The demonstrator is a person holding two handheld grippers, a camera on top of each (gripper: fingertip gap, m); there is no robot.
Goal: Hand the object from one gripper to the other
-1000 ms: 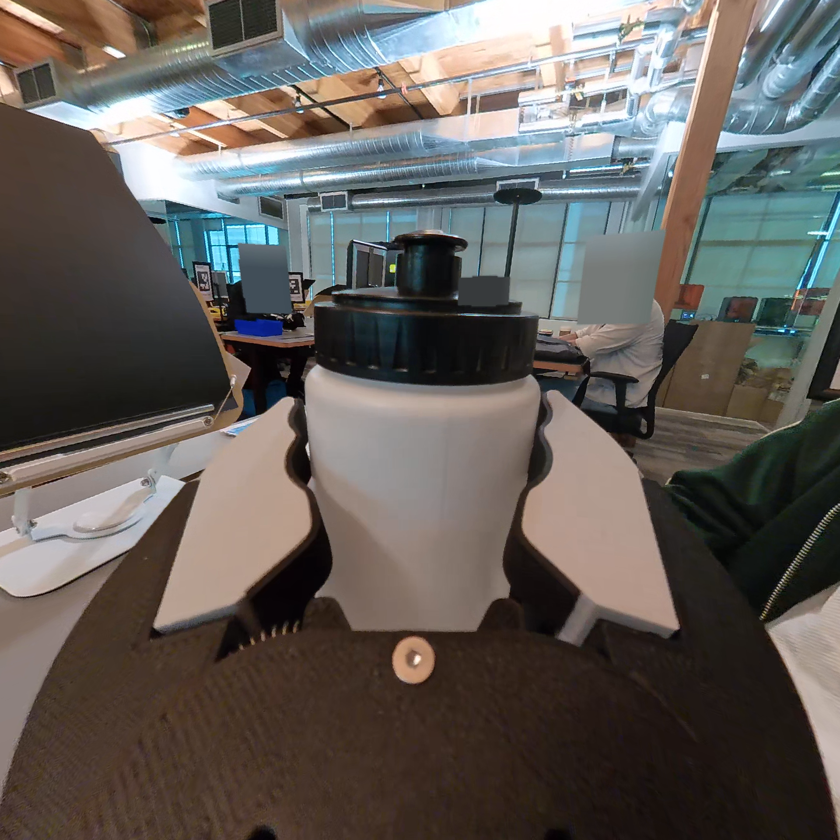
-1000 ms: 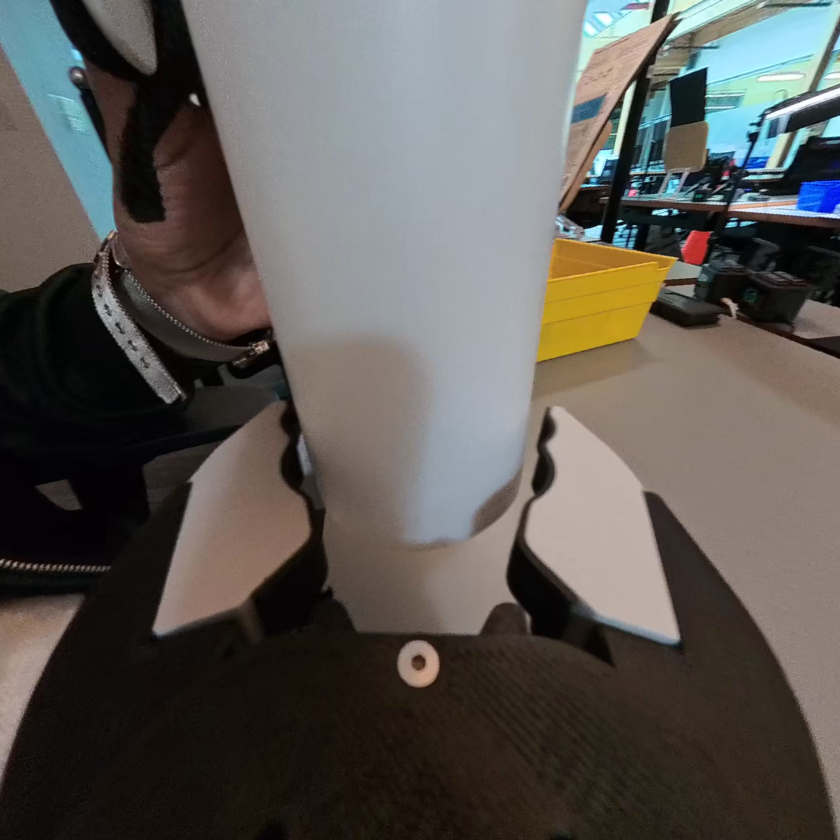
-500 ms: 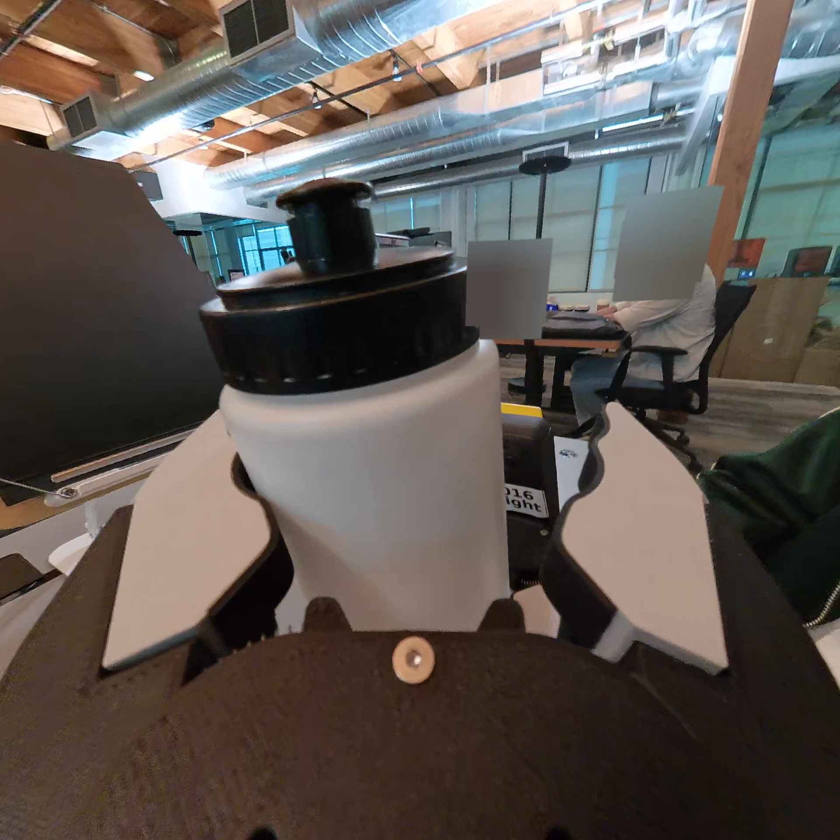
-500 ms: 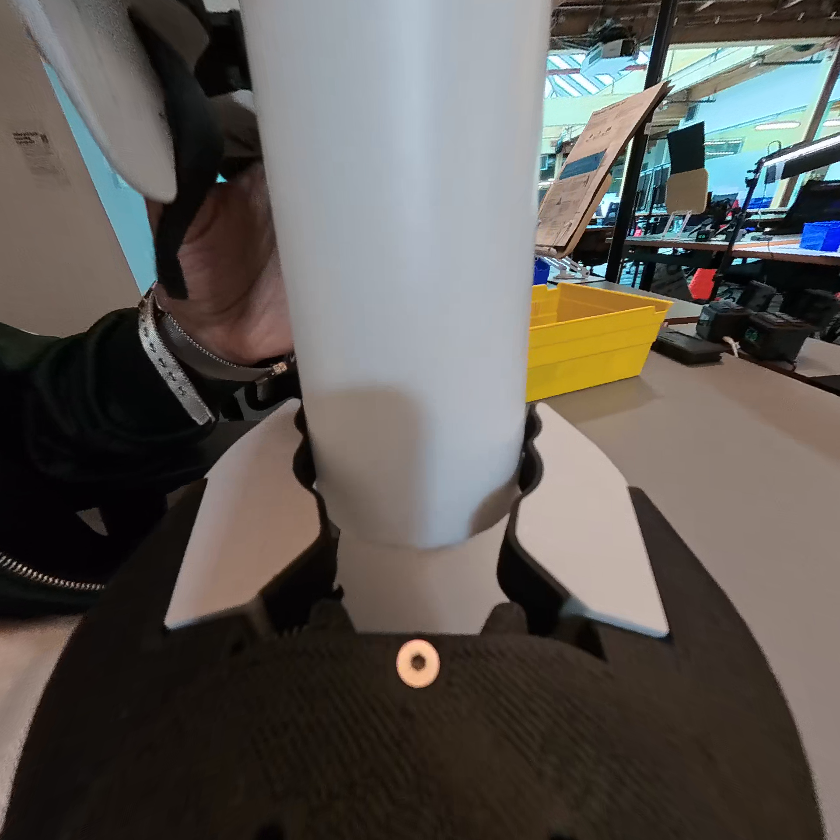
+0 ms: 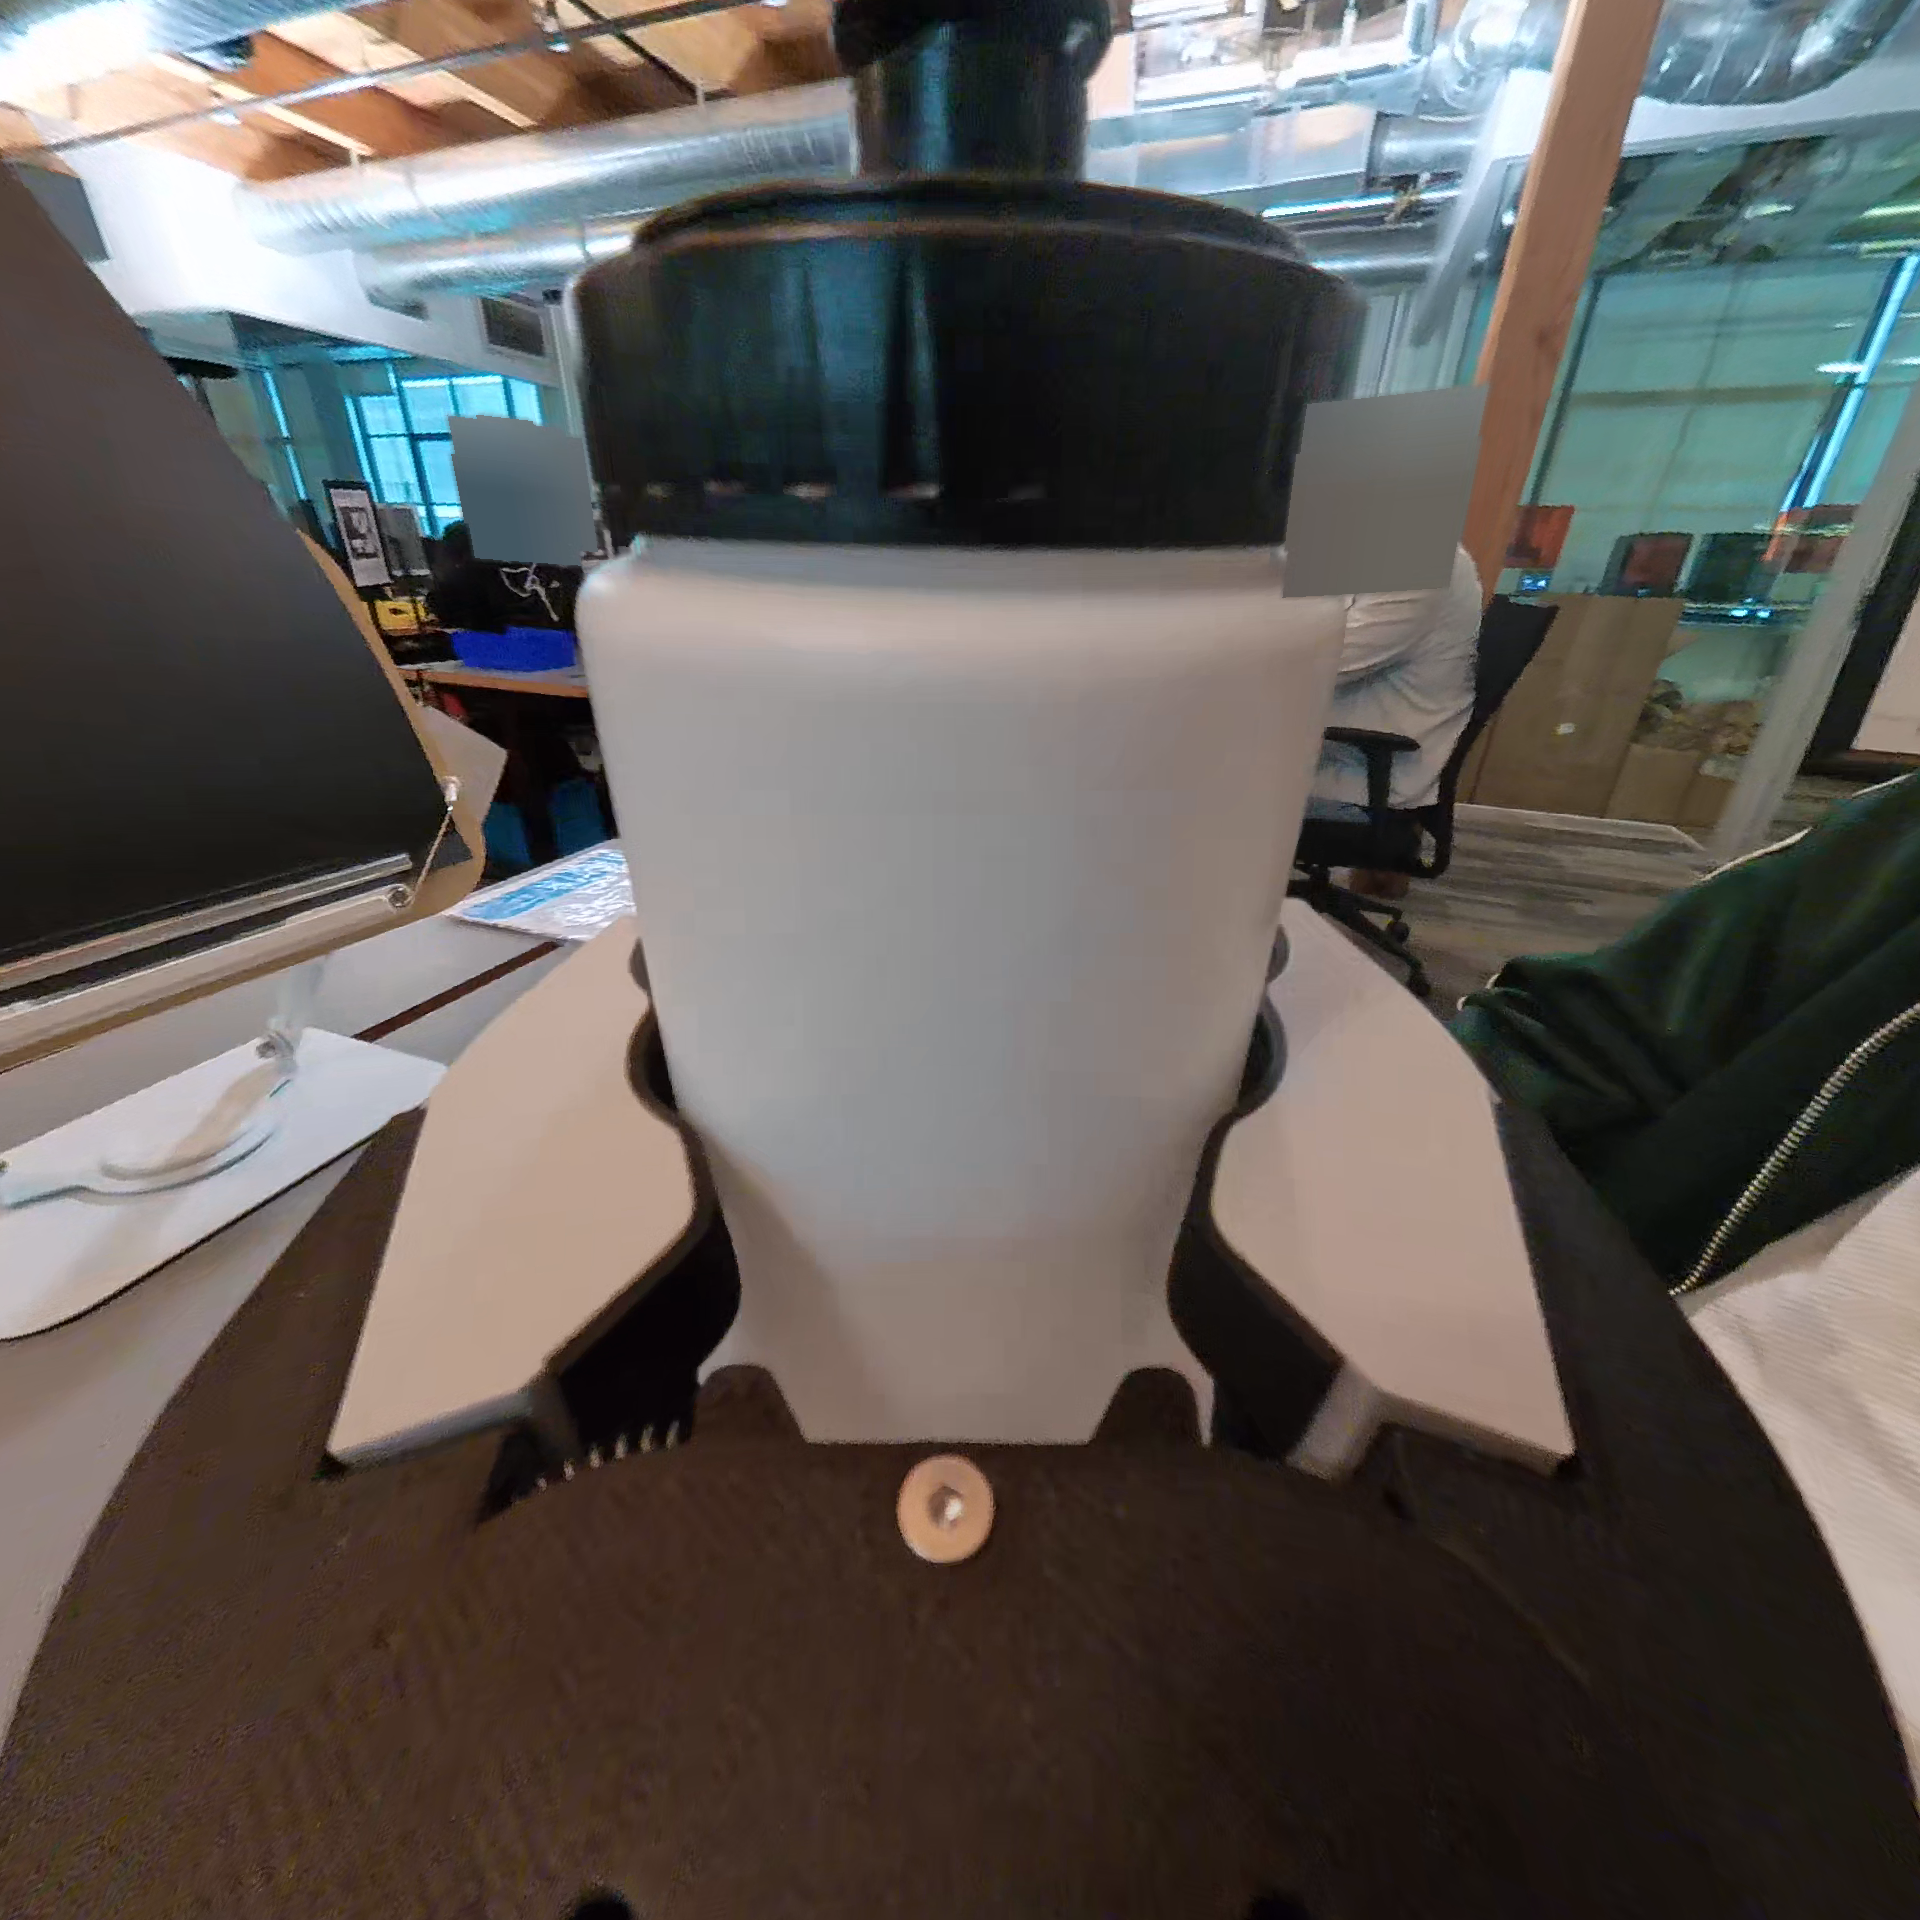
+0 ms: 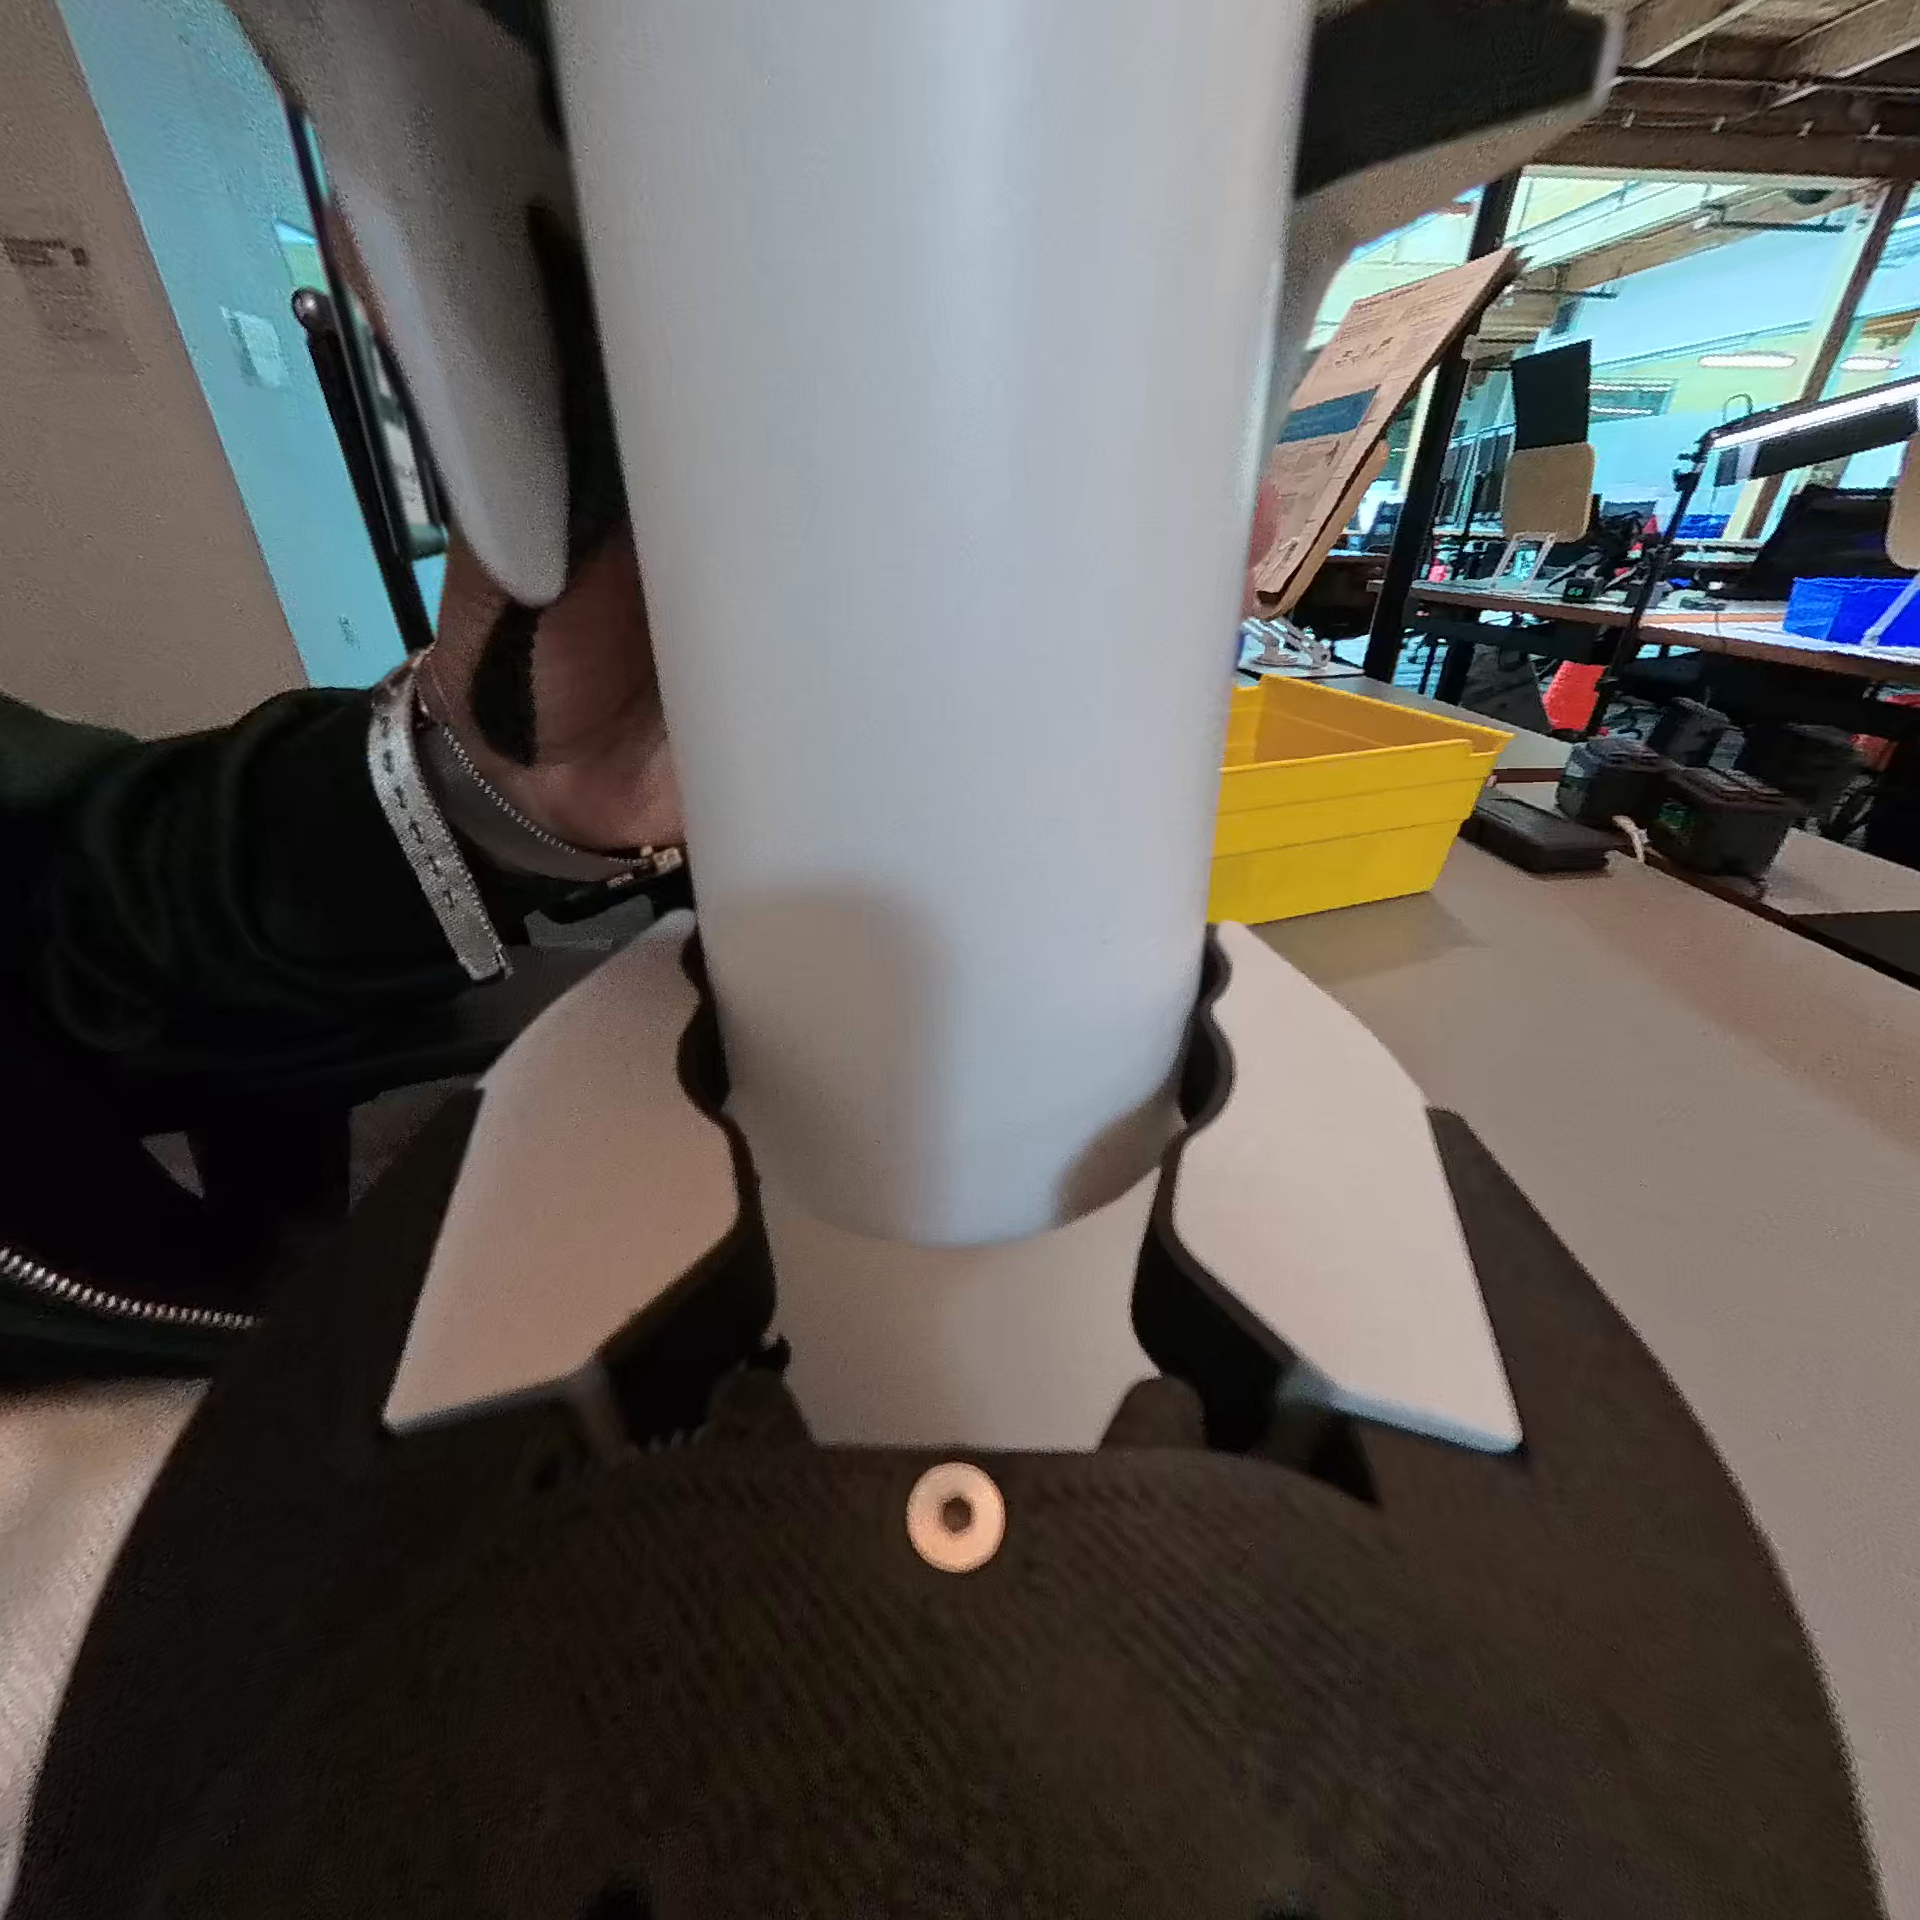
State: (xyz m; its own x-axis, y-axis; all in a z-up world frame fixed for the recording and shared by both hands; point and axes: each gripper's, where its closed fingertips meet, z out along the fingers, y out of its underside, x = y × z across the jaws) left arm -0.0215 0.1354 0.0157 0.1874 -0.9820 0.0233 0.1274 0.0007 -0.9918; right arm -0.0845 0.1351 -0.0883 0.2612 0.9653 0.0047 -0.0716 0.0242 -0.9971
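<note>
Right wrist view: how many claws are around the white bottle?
2. The right claw is around the bottom end of the white bottle; the left claw is around it higher up, at the picture's top. None seems hidden.

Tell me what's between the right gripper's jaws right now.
In the right wrist view, the lower end of the white bottle sits between the jaws of the right gripper, touching both. Higher up, the left gripper flanks it too.

Bright, wide-angle warped, seemingly motion-blurred.
</note>
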